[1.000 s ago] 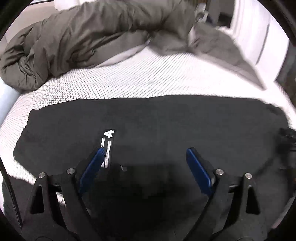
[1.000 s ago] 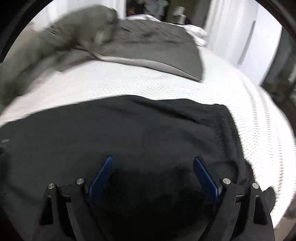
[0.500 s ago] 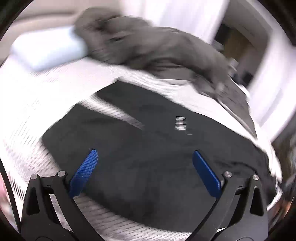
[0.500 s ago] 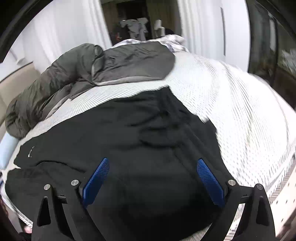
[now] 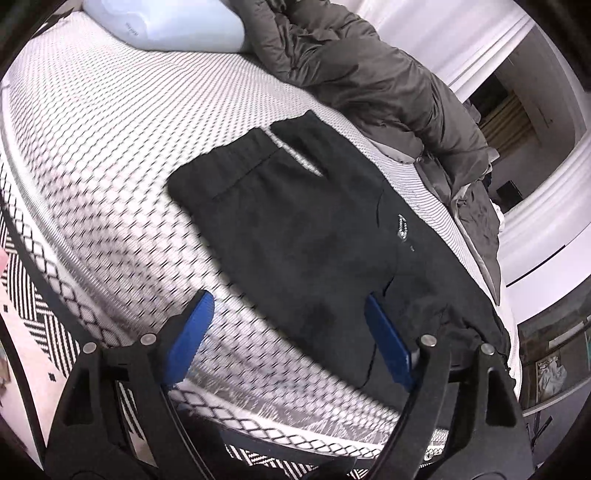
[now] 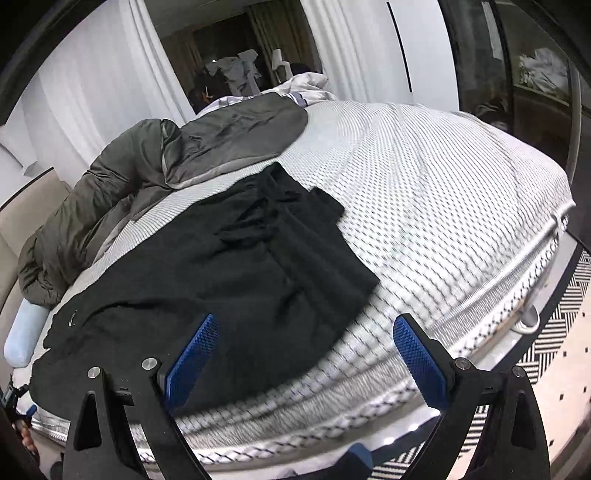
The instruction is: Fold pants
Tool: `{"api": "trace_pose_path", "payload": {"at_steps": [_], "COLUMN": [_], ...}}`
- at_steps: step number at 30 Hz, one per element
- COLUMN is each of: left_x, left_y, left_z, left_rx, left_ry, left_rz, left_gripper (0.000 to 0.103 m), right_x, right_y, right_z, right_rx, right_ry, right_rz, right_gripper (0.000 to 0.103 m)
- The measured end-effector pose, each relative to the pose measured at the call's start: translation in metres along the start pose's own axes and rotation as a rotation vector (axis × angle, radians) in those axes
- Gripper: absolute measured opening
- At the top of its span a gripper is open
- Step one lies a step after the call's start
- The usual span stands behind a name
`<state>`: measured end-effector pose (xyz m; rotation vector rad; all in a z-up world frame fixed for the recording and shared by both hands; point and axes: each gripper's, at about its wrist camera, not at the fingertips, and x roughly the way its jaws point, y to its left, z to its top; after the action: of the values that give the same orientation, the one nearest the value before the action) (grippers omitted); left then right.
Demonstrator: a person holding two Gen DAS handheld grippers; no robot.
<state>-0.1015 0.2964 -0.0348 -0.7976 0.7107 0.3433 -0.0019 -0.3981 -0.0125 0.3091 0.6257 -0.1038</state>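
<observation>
Black pants (image 5: 306, 225) lie flat across the white patterned bed (image 5: 92, 140), legs doubled one over the other, with a small white logo (image 5: 402, 226) on top. In the right wrist view the pants (image 6: 221, 273) end in a rumpled end toward the bed's middle. My left gripper (image 5: 291, 332) is open and empty, above the near bed edge at one end of the pants. My right gripper (image 6: 306, 354) is open and empty, above the near bed edge at the other end.
A crumpled grey duvet (image 5: 373, 77) lies along the far side of the bed, also in the right wrist view (image 6: 155, 173). A pale blue pillow (image 5: 166, 22) sits at the head. A black-and-white patterned rug (image 6: 565, 302) covers the floor beside the bed.
Both grippers have pulled back and up from the pants toward the near bed edge, each swinging outward toward its own end. The pants lie as they did. Both grippers stay open.
</observation>
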Motion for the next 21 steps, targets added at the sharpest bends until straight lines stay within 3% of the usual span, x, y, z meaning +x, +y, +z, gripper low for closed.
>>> {"api": "trace_pose_path", "payload": {"at_steps": [5, 7, 10, 12, 16, 21], "left_x": [0.014, 0.024, 0.039, 0.045, 0.057, 0.053], "left_y": [-0.006, -0.01, -0.012, -0.012, -0.004, -0.004], "left_z": [0.007, 0.014, 0.024, 0.03, 0.044, 0.042], "left_rx": [-0.002, 0.012, 0.001, -0.009, -0.06, -0.043], "left_ry": [-0.023, -0.029, -0.027, -0.035, -0.042, -0.069], "left_rz": [-0.021, -0.013, 0.004, 0.027, 0.01, 0.011], "left_gripper": [0.08, 0.07, 0.046, 0.022, 0.008, 0.003], "right_x": [0.002, 0.005, 0.01, 0.016, 0.045, 0.059], "right_y": [-0.017, -0.024, -0.036, -0.042, -0.055, -0.057], "right_z": [-0.011, -0.013, -0.017, -0.019, -0.013, -0.004], "right_rx": [0.032, 0.06, 0.115, 0.15, 0.267, 0.293], "right_ry": [0.022, 0.036, 0.048, 0.053, 0.051, 0.066], "right_rz": [0.031, 0.039, 0.116, 0.151, 0.262, 0.222], "right_gripper": [0.097, 0.097, 0.097, 0.097, 0.089, 0.068]}}
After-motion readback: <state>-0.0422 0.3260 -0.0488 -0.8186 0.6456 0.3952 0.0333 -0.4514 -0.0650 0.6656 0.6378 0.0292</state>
